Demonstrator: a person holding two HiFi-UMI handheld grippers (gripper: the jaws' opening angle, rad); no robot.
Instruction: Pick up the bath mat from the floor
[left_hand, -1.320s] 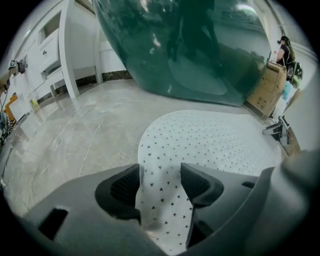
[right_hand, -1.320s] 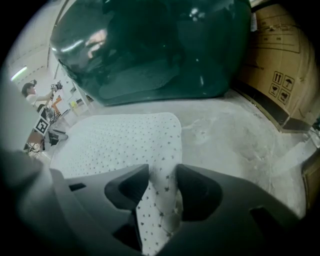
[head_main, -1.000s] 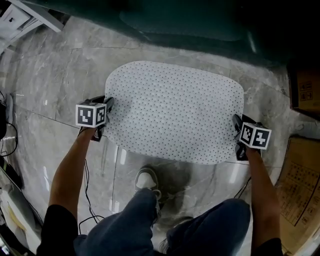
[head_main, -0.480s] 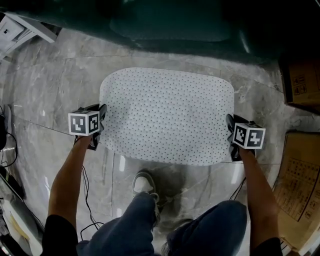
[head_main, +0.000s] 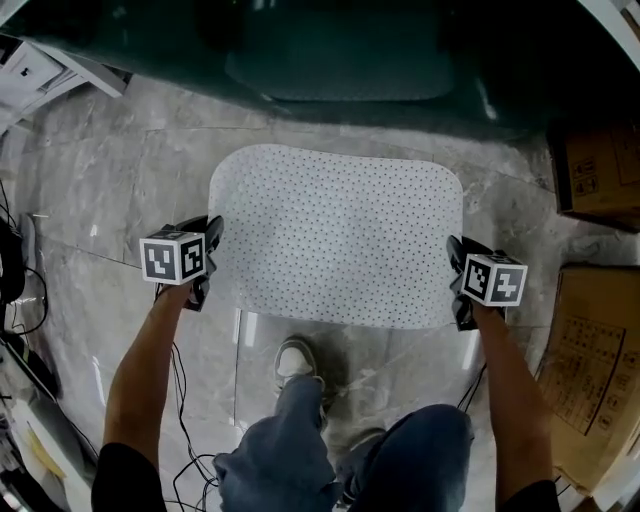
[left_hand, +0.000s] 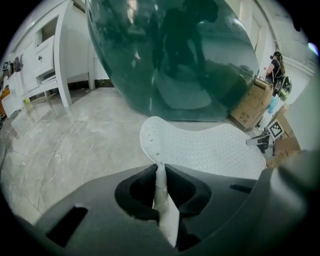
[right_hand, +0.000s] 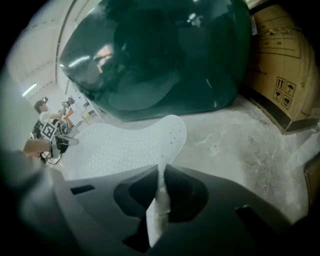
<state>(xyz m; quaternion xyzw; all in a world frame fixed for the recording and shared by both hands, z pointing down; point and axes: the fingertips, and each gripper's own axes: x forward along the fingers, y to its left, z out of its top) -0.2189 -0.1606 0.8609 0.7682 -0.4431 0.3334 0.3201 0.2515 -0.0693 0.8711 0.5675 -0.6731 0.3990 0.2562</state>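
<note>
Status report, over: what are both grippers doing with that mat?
Left gripper, right gripper: just closed, shut on bath mat ends. Edges curl up. Nothing on it.

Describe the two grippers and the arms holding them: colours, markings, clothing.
The left gripper and right gripper are black, with dark rounded housings around the jaws. Each carries a white cube printed with black square markers. The person wears black short sleeves, leaving the forearms bare. Thin black cables trail below the left arm.
</note>
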